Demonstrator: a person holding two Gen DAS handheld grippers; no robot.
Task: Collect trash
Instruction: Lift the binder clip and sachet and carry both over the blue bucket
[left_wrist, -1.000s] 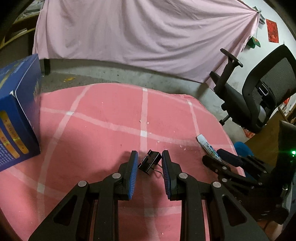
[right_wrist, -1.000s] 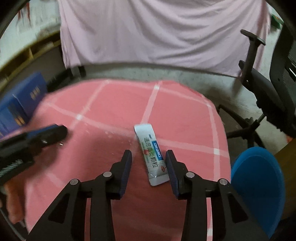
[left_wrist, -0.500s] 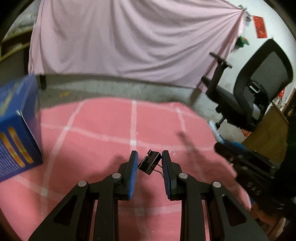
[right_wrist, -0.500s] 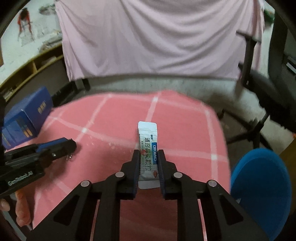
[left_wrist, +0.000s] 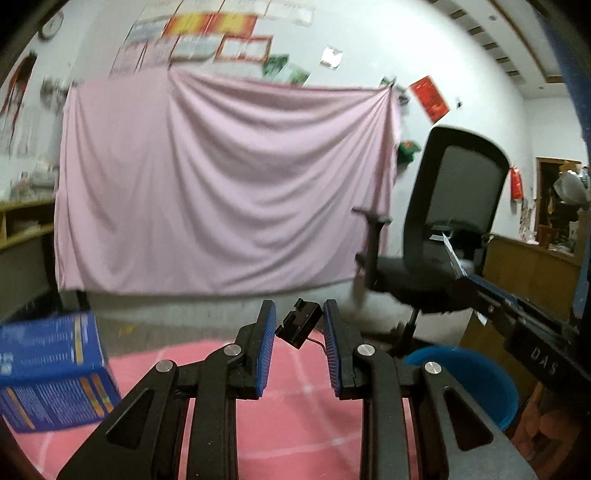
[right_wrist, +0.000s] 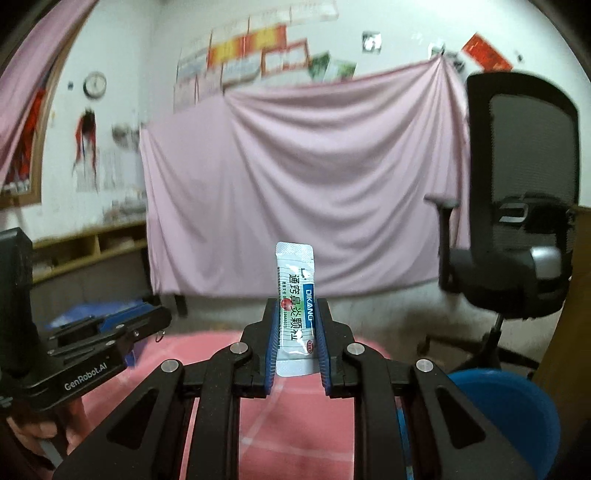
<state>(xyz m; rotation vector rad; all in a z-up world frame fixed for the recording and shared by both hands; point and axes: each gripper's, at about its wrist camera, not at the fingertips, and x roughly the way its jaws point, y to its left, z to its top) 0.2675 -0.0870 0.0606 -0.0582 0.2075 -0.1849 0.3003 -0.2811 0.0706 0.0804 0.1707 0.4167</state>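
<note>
Over the pink checked worktop (left_wrist: 303, 417), a blue bin (right_wrist: 517, 410) sits low at the near right; its inside is hidden. The right tongs (right_wrist: 295, 325) have just clamped shut on the white sachet (right_wrist: 295, 295), held upright. The left tongs (left_wrist: 300, 325) grip a black binder clip (left_wrist: 300, 323).

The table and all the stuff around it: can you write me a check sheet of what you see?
Surface: pink checked cloth on the table.
Job's things: binder clip and sachet, both lifted off the cloth; blue bin beside the table.
Clutter: blue box on the cloth.
Grippers: left gripper shut on the binder clip; right gripper has just closed its jaws and is shut on the sachet.
Cables: nothing seen.
Surroundings: pink sheet hung on the wall, office chair, wall clock, posters.
</note>
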